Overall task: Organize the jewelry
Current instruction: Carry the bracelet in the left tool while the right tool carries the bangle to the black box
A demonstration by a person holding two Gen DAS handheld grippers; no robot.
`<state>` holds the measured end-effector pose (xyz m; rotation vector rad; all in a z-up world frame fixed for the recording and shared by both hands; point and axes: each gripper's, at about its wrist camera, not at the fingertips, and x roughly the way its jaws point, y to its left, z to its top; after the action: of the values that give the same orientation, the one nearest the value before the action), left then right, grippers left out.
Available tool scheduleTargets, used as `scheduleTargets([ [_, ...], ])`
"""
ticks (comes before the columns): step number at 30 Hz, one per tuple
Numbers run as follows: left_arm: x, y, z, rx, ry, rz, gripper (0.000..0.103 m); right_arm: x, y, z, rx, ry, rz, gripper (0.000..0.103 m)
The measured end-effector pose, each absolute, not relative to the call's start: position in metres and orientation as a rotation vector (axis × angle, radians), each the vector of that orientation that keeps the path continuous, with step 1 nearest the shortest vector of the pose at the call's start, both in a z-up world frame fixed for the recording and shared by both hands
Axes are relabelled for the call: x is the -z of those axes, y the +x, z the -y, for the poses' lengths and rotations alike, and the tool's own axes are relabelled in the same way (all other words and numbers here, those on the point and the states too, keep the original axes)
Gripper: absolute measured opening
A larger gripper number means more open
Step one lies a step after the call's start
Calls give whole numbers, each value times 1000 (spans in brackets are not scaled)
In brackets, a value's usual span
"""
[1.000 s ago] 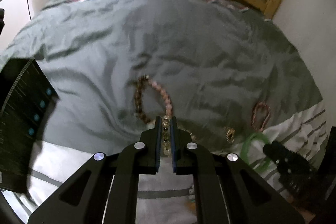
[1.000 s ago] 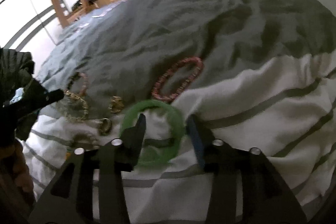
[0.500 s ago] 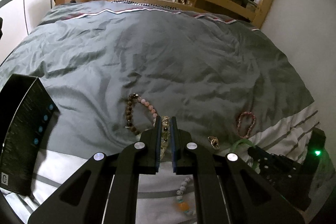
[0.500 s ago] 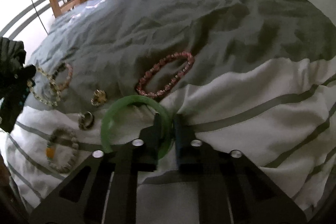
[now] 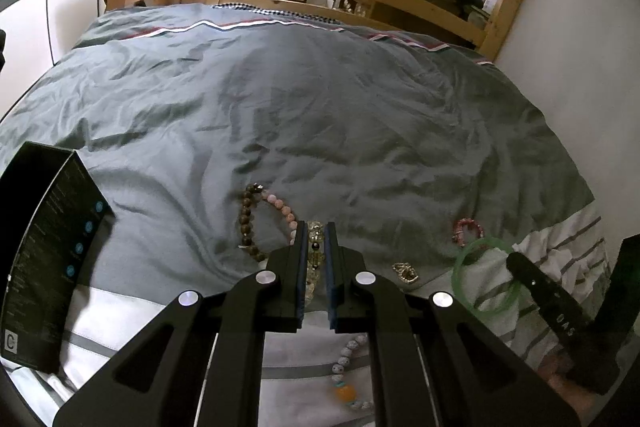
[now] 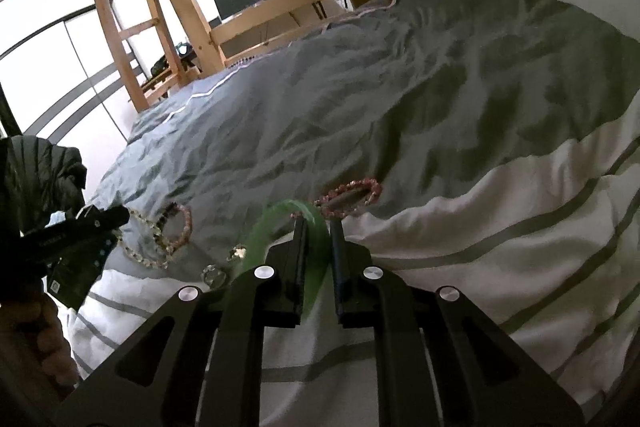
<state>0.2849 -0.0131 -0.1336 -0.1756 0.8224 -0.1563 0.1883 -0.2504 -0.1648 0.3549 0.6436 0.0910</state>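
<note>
Two grippers work over a grey duvet (image 5: 320, 107). The right gripper (image 6: 318, 227) is clenched on the green bangle (image 6: 316, 267), lifted and blurred. The left gripper (image 5: 316, 239) pinches a pale crystal bead bracelet (image 5: 314, 259). Only the left view shows the black box (image 5: 44, 259) and the white bead bracelet (image 5: 348, 367), partly hidden under the fingers. A pink bracelet (image 6: 348, 203) lies just beyond the bangle.

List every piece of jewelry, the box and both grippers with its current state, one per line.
Left gripper: shut on clear yellowish bead bracelet.
Right gripper: shut on translucent green bangle.
Brown-and-pink bead bracelet: lying on grey duvet.
Small pink bead bracelet: lying flat.
Black cardboard box: standing open.
</note>
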Motion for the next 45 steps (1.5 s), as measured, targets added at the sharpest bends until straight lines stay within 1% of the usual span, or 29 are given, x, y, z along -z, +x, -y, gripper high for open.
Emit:
scheduleTargets([
  [6,133,285,14,157,-175,-823,7,157,181,259,-76,391,-581,13],
  [12,130,283,15,163,-181,-812,7,136,172,260,-115,410,-501,13],
  [20,109,272,12,161,-170,-779,7,129,170,256,-124,396,-512,13],
  [25,91,258,0,144,-175,-758,7,111,161,244,-149,358,-496,13],
  [31,72,245,-31,171,-252,-768,7,88,153,216,-171,283,-496,13],
  [35,60,239,-50,134,-224,-746,7,77,155,188,-184,250,-500,13],
  [45,44,226,-113,93,-266,-723,7,57,176,100,-275,177,-515,13],
])
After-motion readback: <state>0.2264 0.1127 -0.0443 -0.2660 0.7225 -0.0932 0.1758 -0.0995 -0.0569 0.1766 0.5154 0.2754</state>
